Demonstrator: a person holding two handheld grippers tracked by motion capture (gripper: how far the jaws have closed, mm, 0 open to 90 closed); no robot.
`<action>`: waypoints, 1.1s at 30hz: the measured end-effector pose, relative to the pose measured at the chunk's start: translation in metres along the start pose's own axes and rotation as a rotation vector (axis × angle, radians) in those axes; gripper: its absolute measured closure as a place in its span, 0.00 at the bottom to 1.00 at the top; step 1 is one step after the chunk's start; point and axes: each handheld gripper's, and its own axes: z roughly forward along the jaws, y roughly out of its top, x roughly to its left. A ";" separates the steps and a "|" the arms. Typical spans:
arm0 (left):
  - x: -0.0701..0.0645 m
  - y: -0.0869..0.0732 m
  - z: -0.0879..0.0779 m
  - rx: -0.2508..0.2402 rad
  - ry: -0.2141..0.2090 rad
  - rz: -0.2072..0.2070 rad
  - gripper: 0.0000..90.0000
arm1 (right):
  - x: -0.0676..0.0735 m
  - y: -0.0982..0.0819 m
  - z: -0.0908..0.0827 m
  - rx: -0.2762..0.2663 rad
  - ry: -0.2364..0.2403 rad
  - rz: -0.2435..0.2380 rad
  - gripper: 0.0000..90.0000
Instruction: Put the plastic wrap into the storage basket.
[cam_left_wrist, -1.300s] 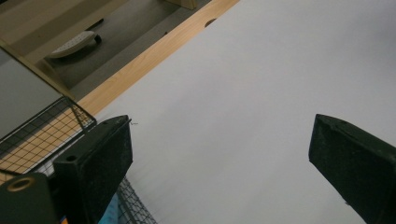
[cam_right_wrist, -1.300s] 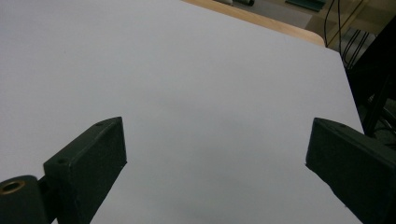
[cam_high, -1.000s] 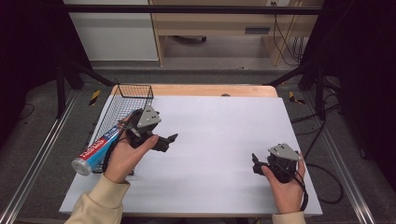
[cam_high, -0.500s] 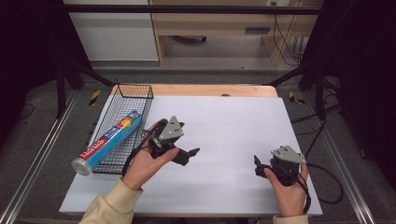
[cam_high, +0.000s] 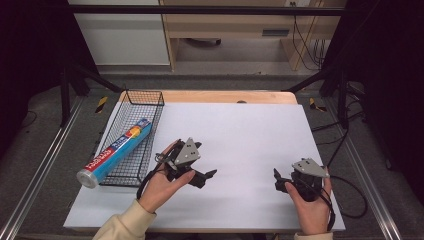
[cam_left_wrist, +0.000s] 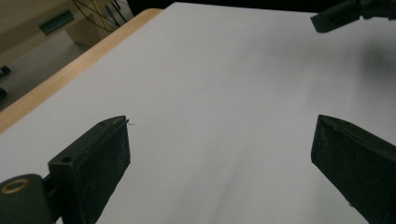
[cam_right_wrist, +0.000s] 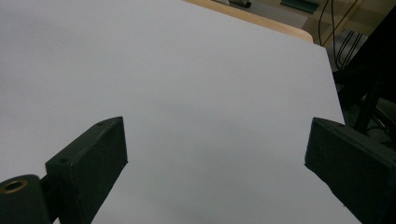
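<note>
High view: I hold the left gripper (cam_high: 202, 175) over the white table sheet (cam_high: 240, 135), its jaws spread wide and gripping nothing, with the wire basket (cam_high: 131, 125) well off behind its jaws. The roll of foil wrap (cam_high: 116, 152) lies slantwise in that basket, its grey capped end poking out past the near rim and overhanging the sheet's edge. The right gripper (cam_high: 280, 181) rests low near the table's near edge, its jaws likewise parted and unloaded; in the right gripper view I see bare white sheet between them.

As I judge it, the risk from here sits with the roll: it looks poorly seated, and a knock to the basket or to that overhanging end could tip it out and send it rolling off the table side. A careless swing of the left gripper back toward the basket would be the likeliest cause, as would its trailing cable snagging the wire rim.

Nothing stands between either pair of jaws and open table. In the left gripper view, the other gripper's dark jaw tip (cam_left_wrist: 336, 15) shows far ahead, well apart. The wooden table edge (cam_high: 225, 96) runs beyond the sheet.
</note>
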 end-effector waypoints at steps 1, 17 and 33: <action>0.000 -0.003 0.002 0.011 0.001 0.006 0.05 | 0.000 0.000 0.000 0.001 -0.001 0.000 0.07; 0.003 -0.053 0.015 0.214 -0.054 -0.018 0.05 | -0.005 -0.007 0.002 0.041 0.019 0.033 0.09; 0.001 -0.081 -0.005 0.157 -0.008 -0.097 0.04 | -0.002 -0.019 0.019 0.084 0.124 0.075 0.08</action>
